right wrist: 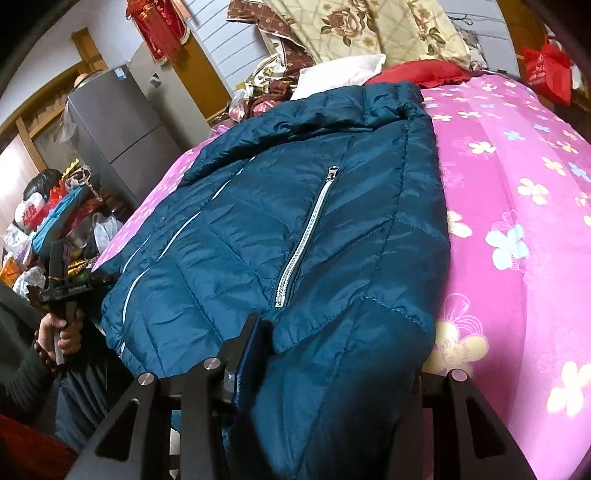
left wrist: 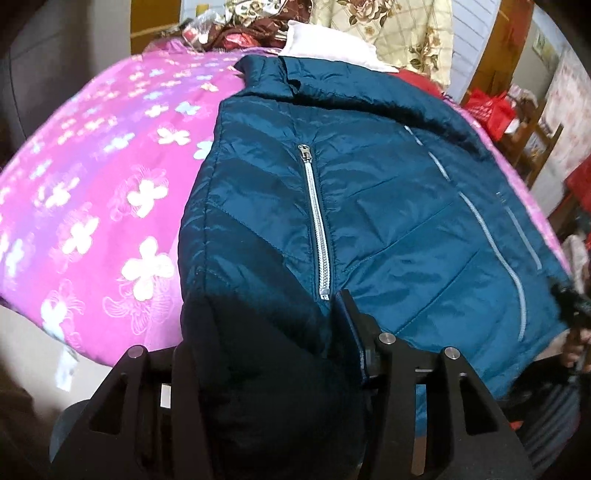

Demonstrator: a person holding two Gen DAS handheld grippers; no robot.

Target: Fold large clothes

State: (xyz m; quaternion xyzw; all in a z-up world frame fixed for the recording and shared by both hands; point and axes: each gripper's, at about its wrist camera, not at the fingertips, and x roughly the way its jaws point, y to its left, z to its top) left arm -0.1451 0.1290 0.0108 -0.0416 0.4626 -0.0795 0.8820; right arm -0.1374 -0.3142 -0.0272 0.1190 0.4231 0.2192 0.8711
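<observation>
A teal quilted jacket [left wrist: 388, 192] lies front up on a pink flowered bed cover [left wrist: 92, 192], collar at the far end, silver pocket zipper [left wrist: 317, 229] running toward me. My left gripper [left wrist: 269, 314] has the near hem bunched between its fingers; one finger [left wrist: 351, 317] shows, the other is under cloth. In the right wrist view the same jacket [right wrist: 295, 221] fills the middle. My right gripper [right wrist: 340, 332] is shut on the hem's other corner, its left finger [right wrist: 247, 347] against the fabric. A hand holds the left gripper [right wrist: 62, 284] at the far left.
Pillows and a flowered quilt [right wrist: 369, 33] are piled at the head of the bed. A grey fridge [right wrist: 114, 122] and cluttered bags [right wrist: 55, 214] stand beside the bed. Pink cover [right wrist: 517, 221] stretches wide beside the jacket. A red bag [left wrist: 487, 110] hangs nearby.
</observation>
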